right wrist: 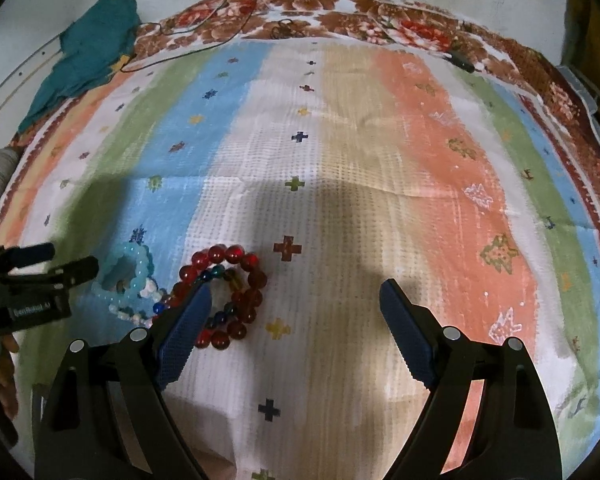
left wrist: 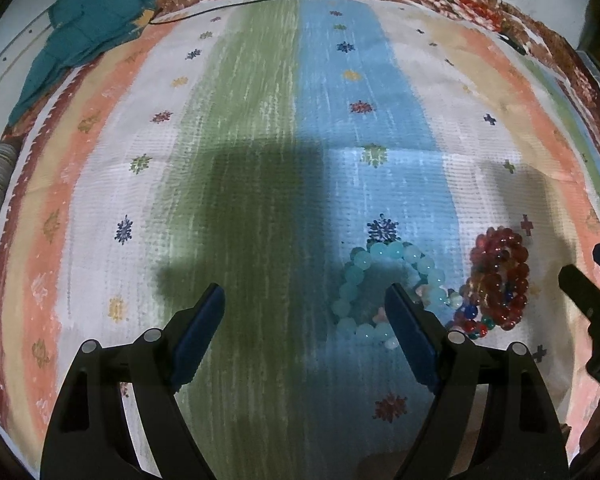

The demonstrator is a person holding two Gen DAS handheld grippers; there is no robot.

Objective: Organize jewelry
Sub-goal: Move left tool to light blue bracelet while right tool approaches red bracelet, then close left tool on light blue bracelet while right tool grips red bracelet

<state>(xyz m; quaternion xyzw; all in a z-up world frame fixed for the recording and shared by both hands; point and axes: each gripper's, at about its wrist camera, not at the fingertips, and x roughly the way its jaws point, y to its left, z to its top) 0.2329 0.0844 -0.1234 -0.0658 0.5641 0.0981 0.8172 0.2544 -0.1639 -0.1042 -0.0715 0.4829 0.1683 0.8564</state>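
Observation:
A pile of beaded bracelets lies on a striped cloth (left wrist: 260,128). The pale blue bead bracelet (left wrist: 384,256) sits just ahead of my left gripper's right finger, which covers part of it. Beside it lie a dark red bead bracelet (left wrist: 500,272) and a thinner multicoloured one (left wrist: 474,320). My left gripper (left wrist: 304,296) hovers open over the cloth, nothing between its fingers. In the right wrist view the red bracelet (right wrist: 236,280) and the pale blue bracelet (right wrist: 132,276) lie by my right gripper's left finger. My right gripper (right wrist: 296,292) is open and empty.
A teal cloth (left wrist: 88,28) is bunched at the far left corner. Thin black cables (right wrist: 220,12) trail over the floral border at the back. The other gripper's black body (right wrist: 24,292) shows at the left edge, with a hand below it.

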